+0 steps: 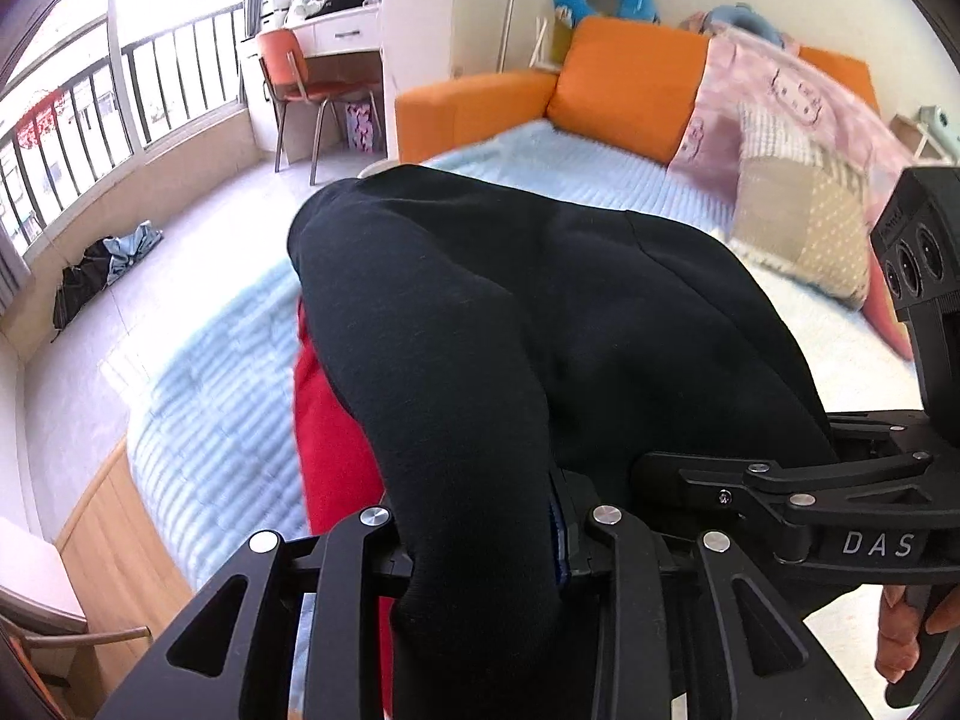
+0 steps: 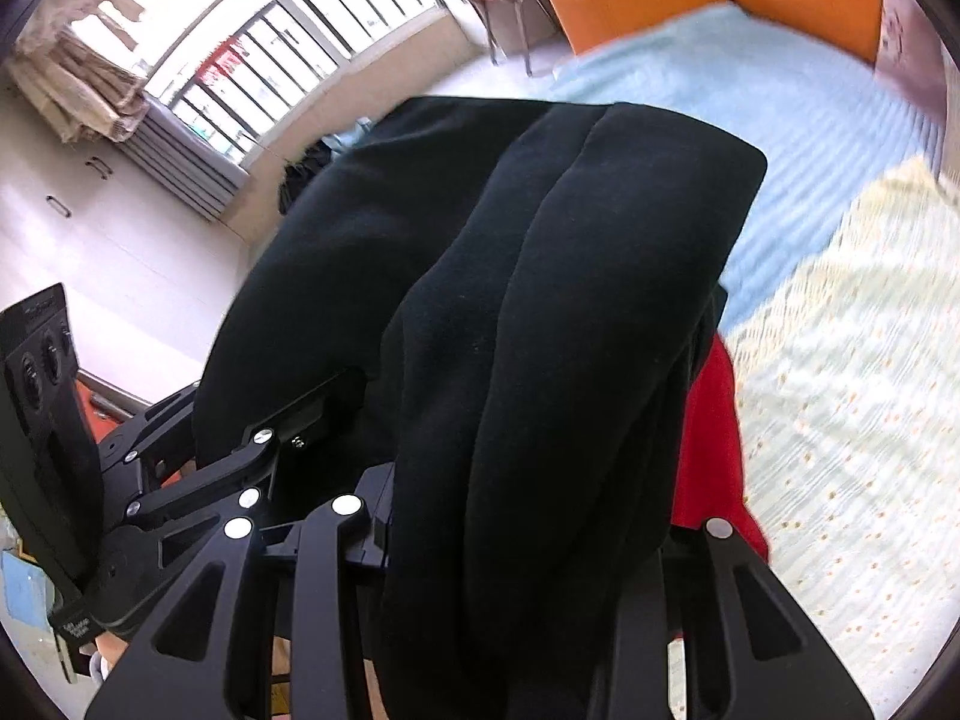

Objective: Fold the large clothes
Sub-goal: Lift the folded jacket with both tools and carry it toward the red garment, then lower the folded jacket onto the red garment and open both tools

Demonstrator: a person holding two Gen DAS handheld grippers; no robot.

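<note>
Black garment (image 1: 510, 324) over red cloth (image 1: 336, 450), pale blue ribbed bedspread (image 1: 600, 162), orange sofa cushion (image 1: 630, 78).

Strong daylight pours in through the railed window (image 1: 90, 102), which is blown out to white in both views; the pale floor (image 1: 198, 252) below the window glares; the black garment (image 1: 480, 312) reads nearly featureless; motion blur smears the bed cover (image 2: 780, 120) and orange sofa (image 1: 624, 84); fisheye bending and dark vignetting ring every edge

My two black claws

My left gripper (image 1: 486, 546) and right gripper (image 2: 528, 528): matte linkages, silver rivets; white "DAS" lettering lower right.
</note>
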